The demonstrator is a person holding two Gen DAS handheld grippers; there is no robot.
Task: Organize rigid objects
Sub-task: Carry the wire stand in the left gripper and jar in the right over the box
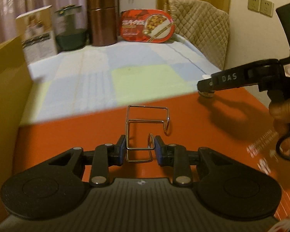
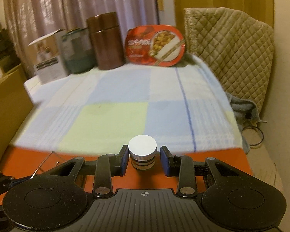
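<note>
Fingers of the left gripper [image 1: 138,149] are clamped narrow on a bent silver wire rack [image 1: 145,131], blue pads [image 1: 120,150] pressing its near loop from both sides, so the rack hangs lifted over the orange box lid [image 1: 87,135]. Fingers of the right gripper [image 2: 144,159] sit narrow around a small glass jar with a white ribbed cap [image 2: 142,150]; left pad touches the jar, right pad shows a thin gap, so whether the grip is firm I cannot tell from the frames. The near-closed gap suggests a hold. From the left wrist view the right gripper is at the far right edge of the orange lid with the jar under its tips, a hand [image 1: 282,116] on the handle.

Landmark is the orange lid: beyond it lies a checked blue, white and green cloth [image 2: 116,104] on the desk. At the cloth's far end, well apart from the lid, stand a white cardboard box [image 2: 48,58], a dark green glass container [image 2: 77,50], a tall brown metal canister [image 2: 106,40] and a red instant-meal tray [image 2: 156,46] leaning upright. A quilted beige cover [image 2: 232,54] sits to the right of that row.

Judgement: both items are gripped low and near the lid for carrying toward that back row, where rigid things are lined up. The thin wire could slip or swing.
</note>
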